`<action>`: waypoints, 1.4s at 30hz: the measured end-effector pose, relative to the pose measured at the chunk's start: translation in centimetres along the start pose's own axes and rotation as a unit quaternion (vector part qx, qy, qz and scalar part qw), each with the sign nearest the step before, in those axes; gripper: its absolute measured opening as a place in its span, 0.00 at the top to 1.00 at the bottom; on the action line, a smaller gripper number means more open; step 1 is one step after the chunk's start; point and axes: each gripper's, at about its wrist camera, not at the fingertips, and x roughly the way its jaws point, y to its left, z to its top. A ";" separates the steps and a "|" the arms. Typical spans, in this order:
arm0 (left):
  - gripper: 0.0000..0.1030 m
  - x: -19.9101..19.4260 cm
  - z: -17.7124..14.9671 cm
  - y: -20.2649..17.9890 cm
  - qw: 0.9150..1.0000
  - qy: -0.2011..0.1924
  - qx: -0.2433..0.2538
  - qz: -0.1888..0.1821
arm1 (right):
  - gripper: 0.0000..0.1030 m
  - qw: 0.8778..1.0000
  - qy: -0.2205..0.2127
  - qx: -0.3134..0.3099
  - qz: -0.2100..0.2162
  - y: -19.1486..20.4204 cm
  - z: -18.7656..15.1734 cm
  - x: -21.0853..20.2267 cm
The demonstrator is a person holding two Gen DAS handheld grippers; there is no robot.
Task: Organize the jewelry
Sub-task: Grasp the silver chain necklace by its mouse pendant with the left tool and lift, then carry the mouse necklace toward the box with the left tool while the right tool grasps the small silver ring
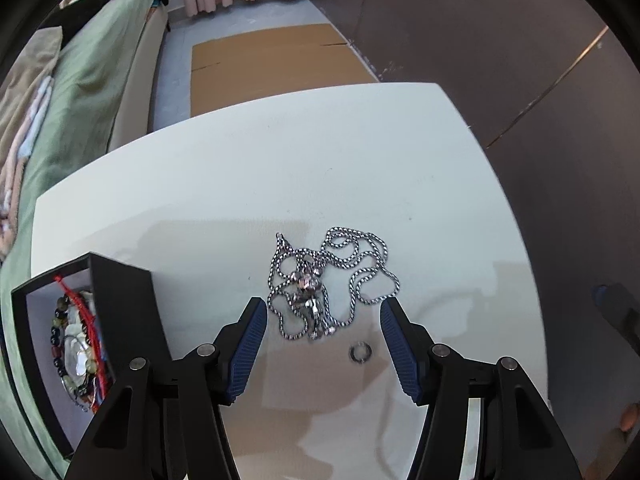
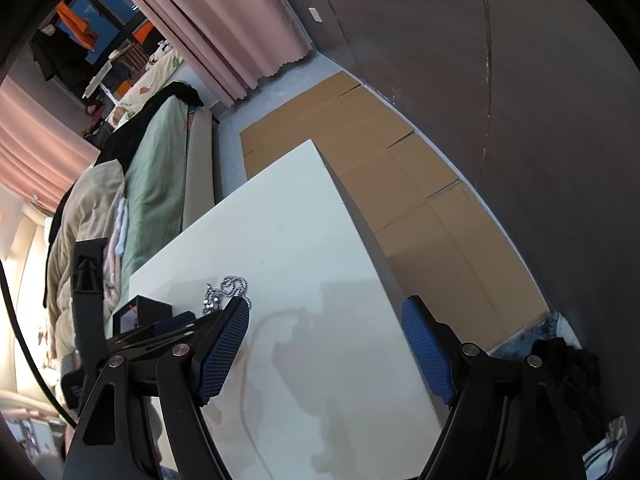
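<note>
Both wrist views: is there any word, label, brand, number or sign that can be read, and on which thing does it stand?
None can be read.
The black jewelry box, the silver chain necklace and the small ring carry no visible text.
The white tag on the brown wall looks blank, too small to tell.

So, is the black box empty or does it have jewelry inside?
Not empty: the black box is open, and bead bracelets with red cord lie inside.

no readable text, labels, numbers anywhere

Silver-and-black chain necklace (image 1: 332, 280) on white table (image 1: 240, 184), black box (image 1: 120, 292), blue ribbed pads (image 1: 250, 344)
</note>
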 end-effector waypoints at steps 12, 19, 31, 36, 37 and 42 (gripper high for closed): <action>0.47 0.8 -0.7 -1.8 0.998 -0.001 0.038 0.043 | 0.23 1.000 0.007 0.015 -0.004 -0.7 0.4 0.1; 0.82 0.3 -0.8 -1.7 0.999 -0.010 0.047 0.025 | 0.23 1.000 0.011 0.001 -0.004 0.4 -0.1 0.3; 0.82 -4.5 -1.1 -0.2 0.998 -0.058 0.035 -0.012 | 0.23 1.000 0.020 -0.017 -0.007 1.3 -1.3 0.3; 0.82 -7.6 -1.1 0.2 0.995 -0.087 0.037 -0.019 | 0.23 1.000 0.020 -0.023 -0.006 1.7 -1.7 0.2; 0.82 -8.4 -1.2 0.4 0.995 -0.094 0.036 -0.022 | 0.23 0.999 0.020 -0.024 -0.006 1.7 -1.8 0.2; 0.82 -11.6 -1.7 1.3 0.992 -0.122 0.030 -0.023 | 0.23 0.999 0.027 -0.043 -0.004 2.6 -2.3 0.6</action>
